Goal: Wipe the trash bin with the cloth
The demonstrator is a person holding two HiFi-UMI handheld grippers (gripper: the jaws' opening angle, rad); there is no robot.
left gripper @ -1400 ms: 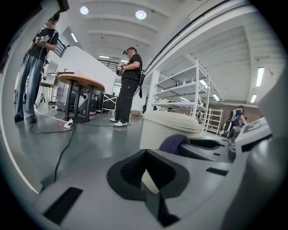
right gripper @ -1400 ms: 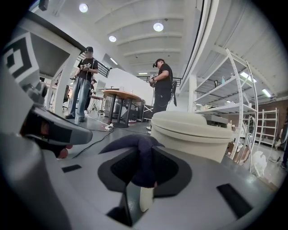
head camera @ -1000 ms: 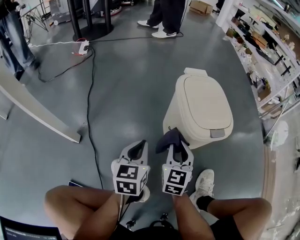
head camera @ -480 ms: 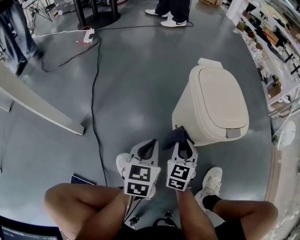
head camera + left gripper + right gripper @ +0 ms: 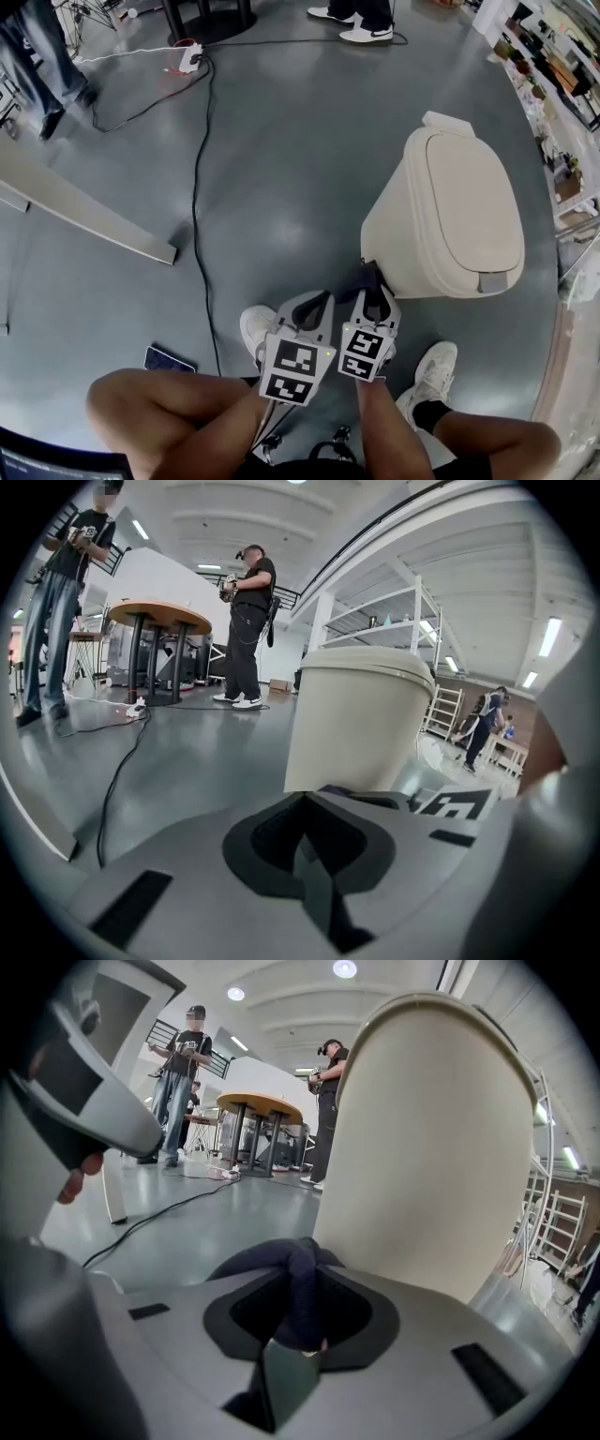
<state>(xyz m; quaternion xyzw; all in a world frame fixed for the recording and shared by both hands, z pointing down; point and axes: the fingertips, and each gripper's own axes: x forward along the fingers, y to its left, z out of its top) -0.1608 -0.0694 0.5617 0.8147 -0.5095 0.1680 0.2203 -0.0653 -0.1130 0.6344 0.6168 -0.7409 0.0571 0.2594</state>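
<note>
A cream pedal trash bin (image 5: 450, 220) with its lid down stands on the grey floor at the right of the head view. My right gripper (image 5: 372, 289) is shut on a dark blue cloth (image 5: 364, 277), whose bunched end lies against the bin's lower side wall. From the right gripper view the cloth (image 5: 295, 1288) is pinched between the jaws, with the bin's wall (image 5: 431, 1157) just beyond. My left gripper (image 5: 315, 304) sits close beside the right one, shut and holding nothing; the bin (image 5: 361, 719) stands ahead of it.
A black cable (image 5: 199, 178) runs across the floor to a power strip (image 5: 188, 59). A long pale beam (image 5: 80, 208) lies at the left. Shelving (image 5: 562, 84) lines the right edge. People stand at the far side near a round table (image 5: 155, 621). My white shoes (image 5: 433, 367) rest close to the bin.
The bin has shifted right and down in the head view as the view moved. Both grippers have come lower in the picture, the cloth staying at the bin's lower wall.
</note>
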